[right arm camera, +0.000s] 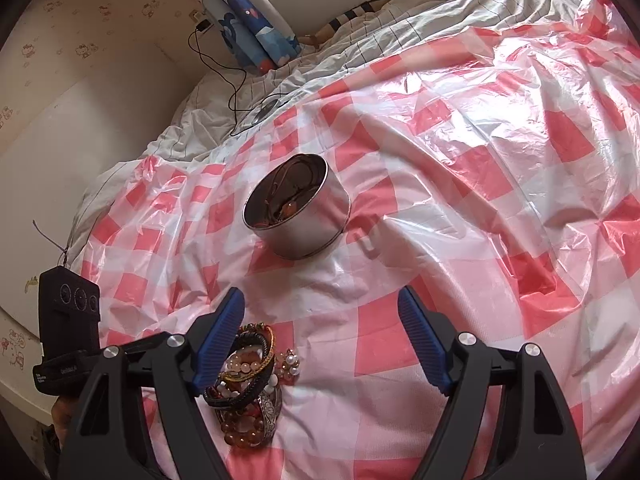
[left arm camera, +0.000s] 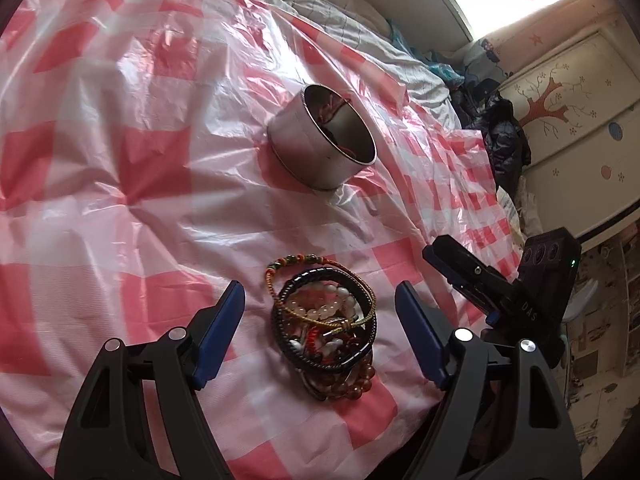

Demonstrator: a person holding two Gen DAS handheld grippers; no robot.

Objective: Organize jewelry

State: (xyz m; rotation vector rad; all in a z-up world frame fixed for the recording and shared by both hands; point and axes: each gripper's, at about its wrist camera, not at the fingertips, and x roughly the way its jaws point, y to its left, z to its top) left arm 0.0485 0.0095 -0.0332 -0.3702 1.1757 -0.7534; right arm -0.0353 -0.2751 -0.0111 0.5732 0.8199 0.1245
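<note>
One metal tin point(left arm camera: 320, 148), one bracelet pile point(left arm camera: 324, 328) (tangled, uncountable), one checkered sheet point(left arm camera: 120, 160)

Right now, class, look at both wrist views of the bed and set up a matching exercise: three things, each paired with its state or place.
Things:
1. metal tin
2. pile of bracelets
3. left tool

States:
A. open, jaws either side of the pile
B. heaped on the checked plastic sheet
C. upright, cords inside

Pairs: 1-C, 2-B, 3-A
</note>
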